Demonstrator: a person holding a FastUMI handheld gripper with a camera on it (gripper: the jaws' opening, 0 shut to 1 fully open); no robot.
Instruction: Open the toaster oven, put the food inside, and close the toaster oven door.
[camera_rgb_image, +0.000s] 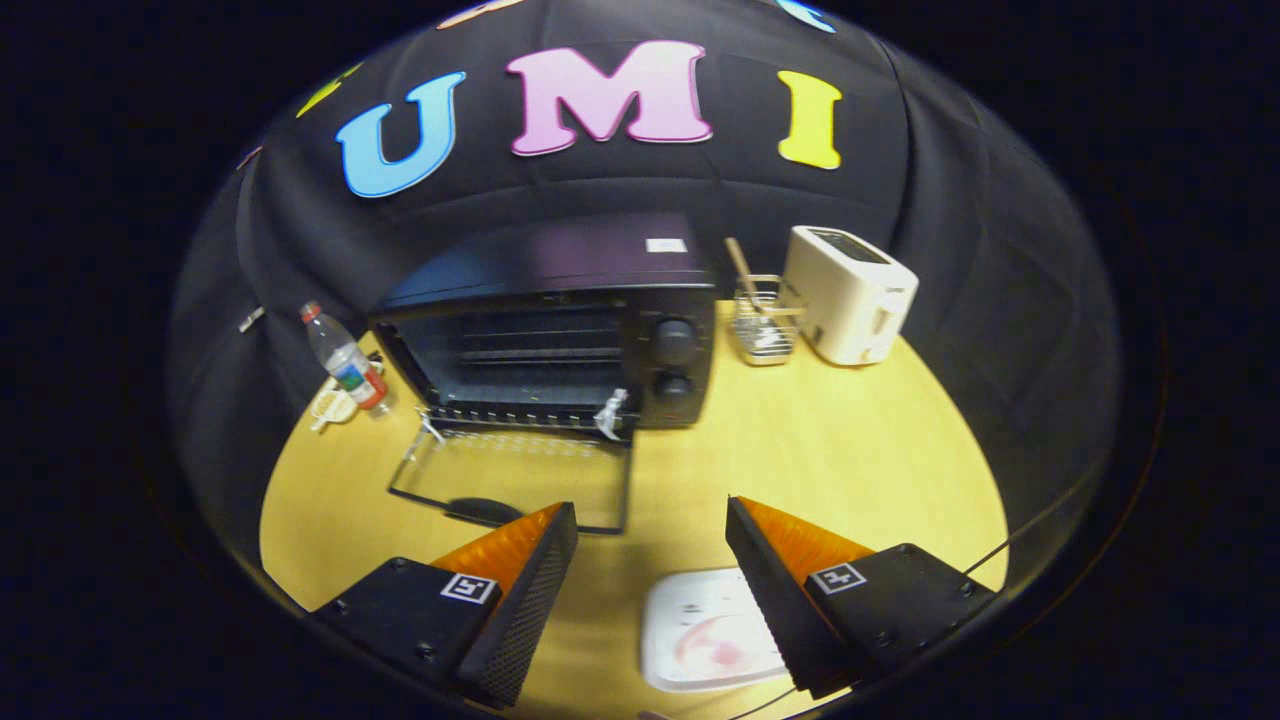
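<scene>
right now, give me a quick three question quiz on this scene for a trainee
1. True or false: the toaster oven door is shut.
2. What lies between the claw fingers: A) white plate B) bottle C) white toaster?
3. The wire rack stands between the toaster oven and the ____.

Key: 1 false, the door hangs open onto the table; 2 A; 3 toaster. The claw is open and holds nothing.

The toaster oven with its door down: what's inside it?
Inside the toaster oven, wire rack bars cross the dark cavity; I see no food there. Its door lies flat on the table. Deeper corners are too dark to judge. The gripper is open, short of it.
</scene>
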